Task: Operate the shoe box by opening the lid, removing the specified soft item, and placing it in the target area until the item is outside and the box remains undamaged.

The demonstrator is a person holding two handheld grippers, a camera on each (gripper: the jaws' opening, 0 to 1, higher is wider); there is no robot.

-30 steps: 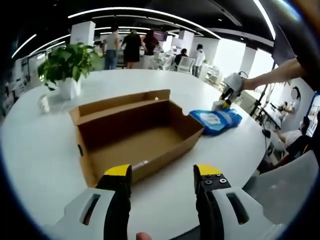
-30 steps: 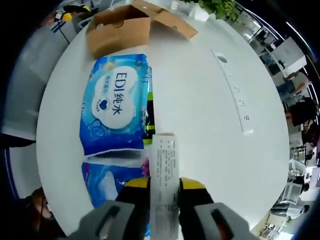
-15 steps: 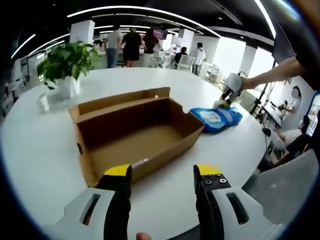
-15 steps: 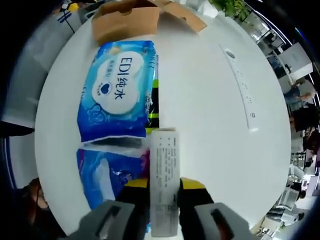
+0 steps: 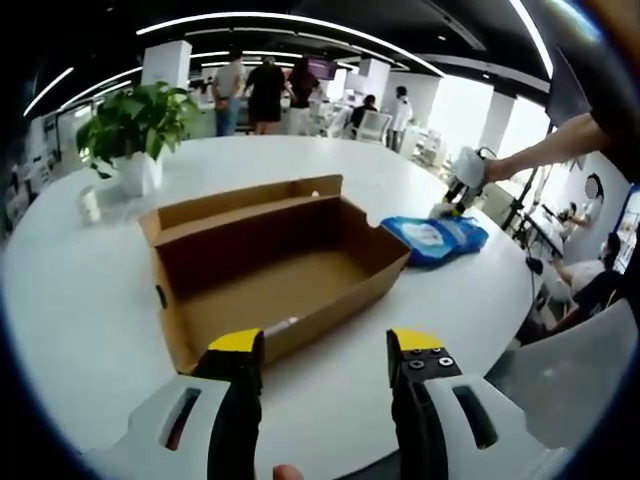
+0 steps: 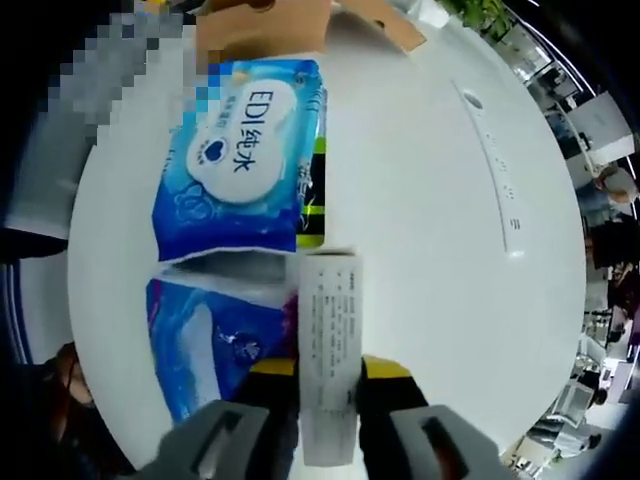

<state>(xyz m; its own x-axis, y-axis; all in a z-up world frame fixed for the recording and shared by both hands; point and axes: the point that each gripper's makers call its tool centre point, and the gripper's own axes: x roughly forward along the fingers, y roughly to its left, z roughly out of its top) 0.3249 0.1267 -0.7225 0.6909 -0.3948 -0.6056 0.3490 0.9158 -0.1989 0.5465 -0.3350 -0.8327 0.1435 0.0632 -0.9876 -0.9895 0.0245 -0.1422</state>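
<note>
Cardboard shoe box (image 5: 270, 265) lies open; potted plant (image 5: 133, 135), perhaps wipes pack (image 5: 432, 237) nearby.

"EDI 纯水" on blue wipes pack (image 6: 240, 155), printed white strip (image 6: 330, 345) unreadable

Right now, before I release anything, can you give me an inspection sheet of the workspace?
Surface: round white table, a white strip with sockets set in it.
Job's things: open cardboard shoe box, inside bare; blue wet-wipes pack lying on the table beside the box.
Clutter: potted plant; a second blue pack beside the wipes.
Grippers: left gripper open, short of the box; right gripper shut on a white printed label flap.
Cables: nothing seen.
Surroundings: office, people standing behind.
</note>
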